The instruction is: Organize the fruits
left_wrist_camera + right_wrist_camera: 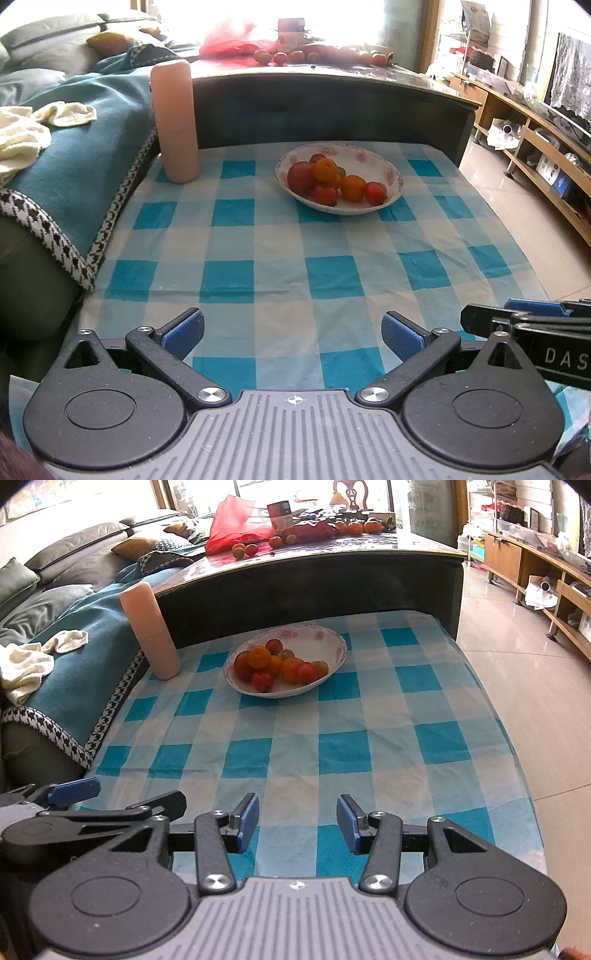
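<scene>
A white bowl with a pink flower rim [388, 168] [332, 635] stands at the far middle of the blue checked tablecloth. It holds several red and orange fruits [325, 177] [277, 664]. My left gripper [291, 334] hovers open and empty over the near edge of the cloth, well short of the bowl. My right gripper [297, 821] is beside it, jaws partly apart with nothing between them. Each gripper shows at the edge of the other's view: the right gripper [524, 325] and the left gripper [85, 805].
A tall pink cylinder [174, 122] [149, 631] stands at the cloth's far left corner. A dark higher table behind carries loose fruits [280, 57] [245, 550] and a red bag [236, 520]. A sofa with a teal blanket [81, 133] lies left; tiled floor [517, 664] right.
</scene>
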The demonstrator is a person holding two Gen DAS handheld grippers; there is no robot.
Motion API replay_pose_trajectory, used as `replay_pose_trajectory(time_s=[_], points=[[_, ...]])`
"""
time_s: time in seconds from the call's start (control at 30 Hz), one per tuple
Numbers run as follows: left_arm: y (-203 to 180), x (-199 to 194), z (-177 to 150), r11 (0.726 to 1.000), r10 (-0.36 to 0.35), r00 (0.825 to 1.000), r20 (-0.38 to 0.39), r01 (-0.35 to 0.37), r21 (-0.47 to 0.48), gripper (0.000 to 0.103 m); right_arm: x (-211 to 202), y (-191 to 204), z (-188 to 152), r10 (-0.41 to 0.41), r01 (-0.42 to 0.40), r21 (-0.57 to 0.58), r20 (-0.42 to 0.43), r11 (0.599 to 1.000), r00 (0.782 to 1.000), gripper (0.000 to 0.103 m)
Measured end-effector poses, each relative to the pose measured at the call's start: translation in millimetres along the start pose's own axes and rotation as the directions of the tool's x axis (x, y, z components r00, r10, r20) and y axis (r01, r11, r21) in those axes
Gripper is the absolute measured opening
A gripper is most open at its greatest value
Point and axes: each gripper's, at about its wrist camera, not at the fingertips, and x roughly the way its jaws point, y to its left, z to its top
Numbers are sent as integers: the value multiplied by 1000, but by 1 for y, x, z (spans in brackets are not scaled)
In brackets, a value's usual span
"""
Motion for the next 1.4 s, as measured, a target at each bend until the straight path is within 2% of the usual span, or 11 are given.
replay_pose_trajectory(time_s=[1.4], points=[[-5,2,-13,999,53,997,-51,-53,7,102,6,4,-19,-27,25,-22,-76,999,997,61]])
